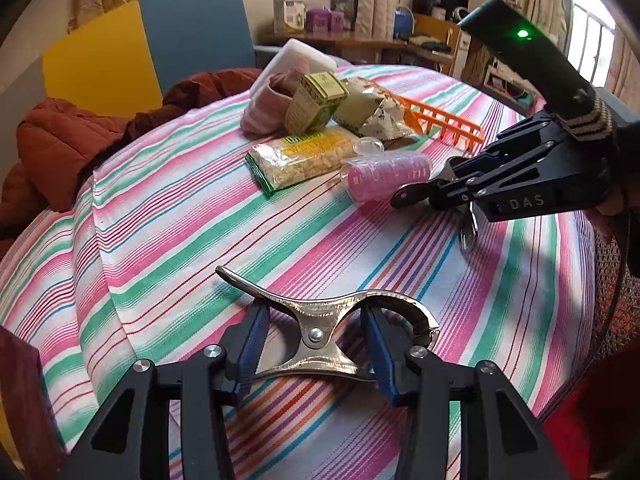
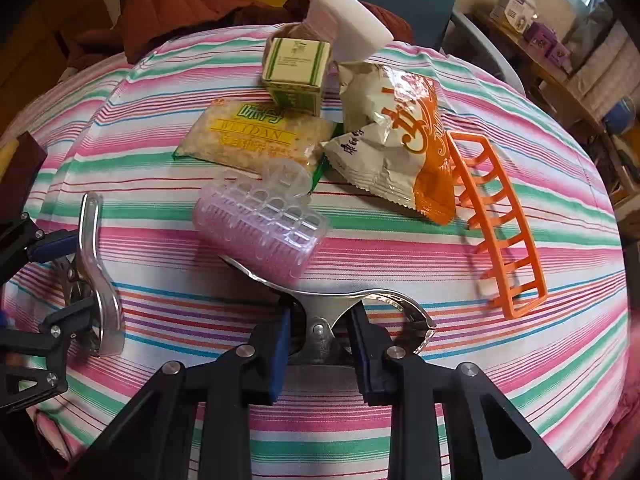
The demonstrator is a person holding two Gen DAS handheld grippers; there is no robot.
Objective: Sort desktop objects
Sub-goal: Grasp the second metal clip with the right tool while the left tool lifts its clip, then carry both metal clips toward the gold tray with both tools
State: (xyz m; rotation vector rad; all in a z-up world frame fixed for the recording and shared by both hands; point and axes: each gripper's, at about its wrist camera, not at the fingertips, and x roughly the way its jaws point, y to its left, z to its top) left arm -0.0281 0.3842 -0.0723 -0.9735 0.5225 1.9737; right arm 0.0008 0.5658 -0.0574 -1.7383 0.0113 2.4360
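Striped tablecloth (image 1: 168,216) covers the table and bears all objects. Far side: a cluster of orange rack (image 2: 500,232), crumpled snack bag (image 2: 396,148), clear packet of pale grains (image 2: 256,140), green carton (image 2: 296,72) and pink hair roller (image 2: 260,232). Near side: the left gripper (image 1: 312,344), about half closed, presses its blue pads on the waist of a steel spring clamp (image 1: 320,316) lying on the cloth; the right gripper (image 2: 320,344), nearly closed, pinches a second steel clamp (image 2: 320,308) beside the roller.
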